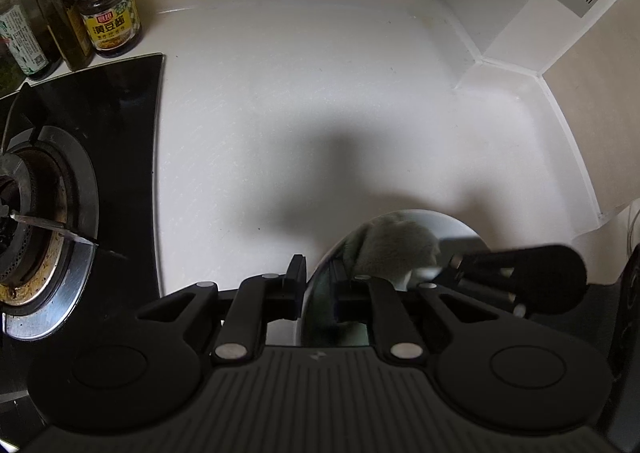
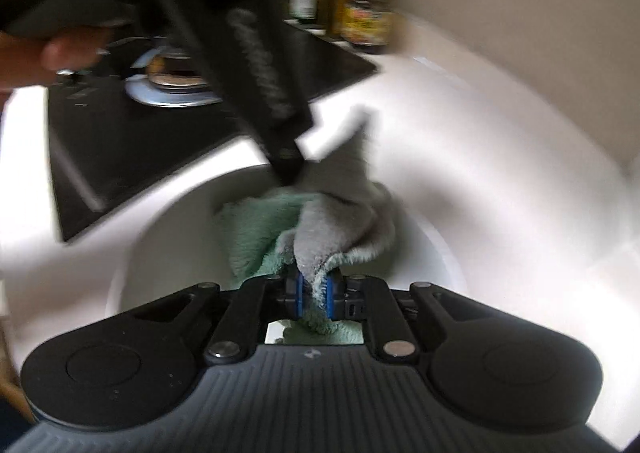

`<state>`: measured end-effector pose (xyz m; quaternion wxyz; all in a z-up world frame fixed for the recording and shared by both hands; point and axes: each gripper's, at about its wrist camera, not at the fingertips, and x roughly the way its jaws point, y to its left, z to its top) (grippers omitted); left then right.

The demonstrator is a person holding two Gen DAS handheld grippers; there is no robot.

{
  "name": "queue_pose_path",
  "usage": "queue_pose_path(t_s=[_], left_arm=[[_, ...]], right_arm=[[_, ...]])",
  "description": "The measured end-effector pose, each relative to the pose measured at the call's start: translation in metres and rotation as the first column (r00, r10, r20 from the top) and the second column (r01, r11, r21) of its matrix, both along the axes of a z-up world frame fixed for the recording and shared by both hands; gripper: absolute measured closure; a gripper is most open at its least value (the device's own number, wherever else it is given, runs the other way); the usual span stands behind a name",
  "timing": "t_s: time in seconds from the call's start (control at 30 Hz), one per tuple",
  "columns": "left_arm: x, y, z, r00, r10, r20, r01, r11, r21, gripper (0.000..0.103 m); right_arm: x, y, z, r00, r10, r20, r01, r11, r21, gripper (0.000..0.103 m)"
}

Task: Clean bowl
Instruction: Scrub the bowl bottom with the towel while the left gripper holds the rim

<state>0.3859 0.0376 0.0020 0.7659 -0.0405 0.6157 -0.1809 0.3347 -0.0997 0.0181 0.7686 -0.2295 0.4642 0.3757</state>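
A white bowl (image 2: 168, 249) sits on the white counter. My right gripper (image 2: 314, 299) is shut on a green and grey cloth (image 2: 332, 229), which is pressed inside the bowl. My left gripper (image 1: 318, 285) is shut on the bowl's rim (image 1: 316, 273), one finger outside and one inside. In the left wrist view the cloth (image 1: 396, 245) shows inside the bowl, with the right gripper's dark body to its right. In the right wrist view the left gripper's finger (image 2: 288, 165) reaches down to the bowl's far rim. The right wrist view is blurred by motion.
A black gas hob (image 1: 120, 125) with a burner (image 1: 36, 213) lies left of the bowl. A sauce jar (image 1: 108, 9) and bottles (image 1: 60, 13) stand behind the hob. A white boxed corner (image 1: 520, 13) rises at the back right. White counter (image 1: 320, 93) lies ahead.
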Motion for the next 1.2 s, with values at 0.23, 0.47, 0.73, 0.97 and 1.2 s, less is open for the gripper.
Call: queue_pose_path(t_s=[0.23,0.47,0.73,0.97,1.2], left_arm=[[-0.001,-0.001,0.000,1.000,0.005,0.026,-0.006,1.000,0.009,0.085],[-0.003,0.001,0.000,0.999,-0.001,0.036,0.001,1.000,-0.001,0.084],[-0.014,0.015,0.002,0.998,0.064,0.025,-0.064,0.998,0.000,0.089],[-0.033,0.022,-0.006,0.997,0.079,0.016,-0.079,0.996,0.031,0.093],[-0.048,0.011,-0.008,0.993,0.061,0.104,-0.069,0.995,0.077,0.091]], right_arm=[[0.002,-0.022,0.008,0.974,0.203,-0.104,-0.175,0.958,0.228,0.094],[-0.008,-0.059,0.052,0.916,0.384,-0.114,-0.330,0.885,0.329,0.094],[0.012,-0.033,0.053,0.954,0.294,0.059,-0.294,0.956,-0.011,0.094],[0.006,0.013,-0.015,0.891,0.439,0.117,-0.391,0.871,-0.297,0.095],[-0.001,0.012,-0.014,0.871,0.492,0.003,-0.475,0.843,-0.253,0.094]])
